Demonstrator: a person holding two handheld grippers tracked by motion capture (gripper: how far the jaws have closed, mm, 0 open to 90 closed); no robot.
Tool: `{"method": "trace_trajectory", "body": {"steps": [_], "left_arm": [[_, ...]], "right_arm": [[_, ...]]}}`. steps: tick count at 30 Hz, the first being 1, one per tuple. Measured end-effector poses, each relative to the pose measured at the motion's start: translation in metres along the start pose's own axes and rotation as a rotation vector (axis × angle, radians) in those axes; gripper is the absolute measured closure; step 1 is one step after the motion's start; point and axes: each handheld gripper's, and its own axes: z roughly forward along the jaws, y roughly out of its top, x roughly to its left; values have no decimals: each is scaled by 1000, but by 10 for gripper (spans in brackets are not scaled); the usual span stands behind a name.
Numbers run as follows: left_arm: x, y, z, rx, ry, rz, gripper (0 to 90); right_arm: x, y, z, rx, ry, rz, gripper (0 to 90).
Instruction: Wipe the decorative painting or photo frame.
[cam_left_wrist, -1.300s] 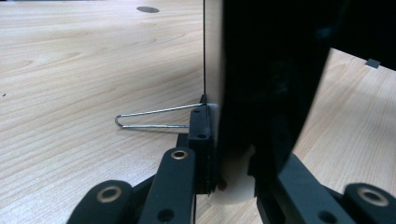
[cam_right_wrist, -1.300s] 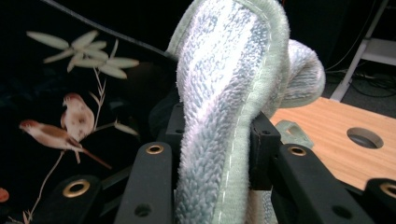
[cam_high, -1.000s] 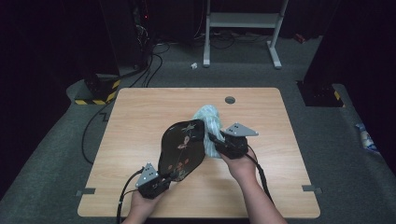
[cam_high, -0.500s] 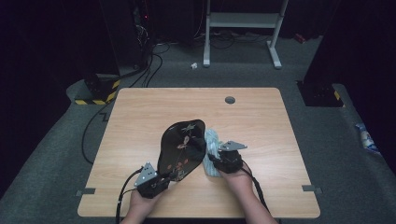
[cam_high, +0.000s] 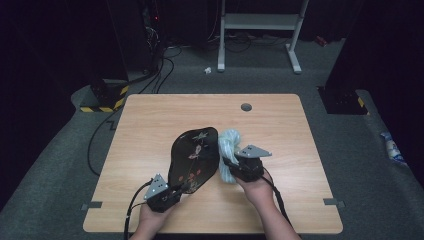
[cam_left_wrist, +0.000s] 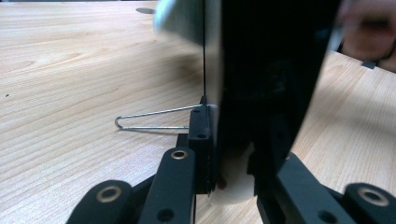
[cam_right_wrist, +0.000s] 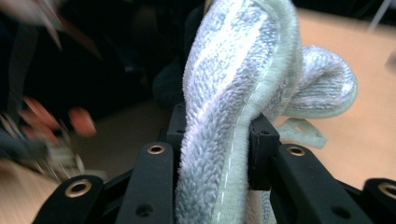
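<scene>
From above, your left gripper has its fingers clamped on the near end of the black tray, which lies tilted up off the surface with its long axis running from that gripper away and slightly right. Your right gripper grips the pale towel, bunched just right of the tray and touching its edge.

In the left gripper view, you see the tray edge-on, upright between the closed fingers; its top is cut off by the frame, and a blurred hand sits at the upper right. A wire clip lies on the surface beside it.

In the right gripper view, the fingers pinch a twisted fold of towel; the tray's pattern behind is blurred.
</scene>
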Motion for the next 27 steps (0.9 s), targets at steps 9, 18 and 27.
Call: {"method": "trace_trajectory", "body": {"steps": [9,18,27], "left_arm": [[0,0,0,-3,5,6,798],[0,-1,0,-6,5,4,798],[0,-1,1,-7,11,-3,796]], "right_arm": [[2,16,4,-5,0,-15,684],[-3,-42,31,149,36,76,684],[5,-46,28,138,68,105,685]]}}
